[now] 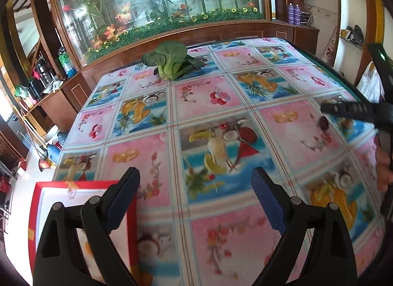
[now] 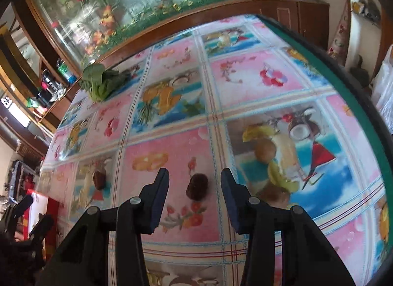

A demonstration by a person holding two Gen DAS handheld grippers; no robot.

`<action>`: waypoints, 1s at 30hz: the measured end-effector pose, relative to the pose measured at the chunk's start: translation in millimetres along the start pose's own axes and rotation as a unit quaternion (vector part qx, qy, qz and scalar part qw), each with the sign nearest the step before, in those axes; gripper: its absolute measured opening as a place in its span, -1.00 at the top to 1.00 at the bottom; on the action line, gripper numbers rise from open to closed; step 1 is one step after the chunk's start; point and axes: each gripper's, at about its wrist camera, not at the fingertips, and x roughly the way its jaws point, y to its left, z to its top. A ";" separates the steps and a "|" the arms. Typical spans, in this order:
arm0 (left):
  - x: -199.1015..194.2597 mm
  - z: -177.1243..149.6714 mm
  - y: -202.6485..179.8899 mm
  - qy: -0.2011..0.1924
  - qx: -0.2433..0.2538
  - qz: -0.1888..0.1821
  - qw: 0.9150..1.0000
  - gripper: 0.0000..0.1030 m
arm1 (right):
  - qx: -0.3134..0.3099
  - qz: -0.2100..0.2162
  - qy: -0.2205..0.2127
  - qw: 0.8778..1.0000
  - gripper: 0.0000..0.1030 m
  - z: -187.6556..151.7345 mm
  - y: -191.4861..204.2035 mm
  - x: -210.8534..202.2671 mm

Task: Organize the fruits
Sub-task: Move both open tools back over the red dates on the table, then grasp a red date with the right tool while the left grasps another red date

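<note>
My right gripper (image 2: pixel 194 180) hangs low over the table with its jaws partly open. A dark red-brown fruit (image 2: pixel 197 186) lies on the cloth between its fingertips, and neither pad touches it. A second dark fruit (image 2: pixel 99 180) lies further left. Two round brown fruits (image 2: pixel 265 149) (image 2: pixel 275 196) sit to the right. My left gripper (image 1: pixel 195 175) is wide open and empty over the cloth, beside a red-rimmed white tray (image 1: pixel 36 202) at the table's near left corner. In the left wrist view the right gripper (image 1: pixel 343 109) reaches in from the right above a dark fruit (image 1: pixel 323 122).
A green bok choy (image 1: pixel 172 62) lies at the far side of the fruit-patterned tablecloth (image 1: pixel 196 104), in front of a wooden cabinet with glass and artificial flowers (image 1: pixel 152 3). The table's green edge (image 2: pixel 343 84) runs along the right. A person's hand (image 1: pixel 383 170) holds the right gripper.
</note>
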 end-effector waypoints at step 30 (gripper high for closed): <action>93.8 36.2 -53.2 0.051 -0.066 -0.053 0.995 0.17 | -0.094 -0.083 0.004 0.992 0.68 -8.0 21.6 14.4</action>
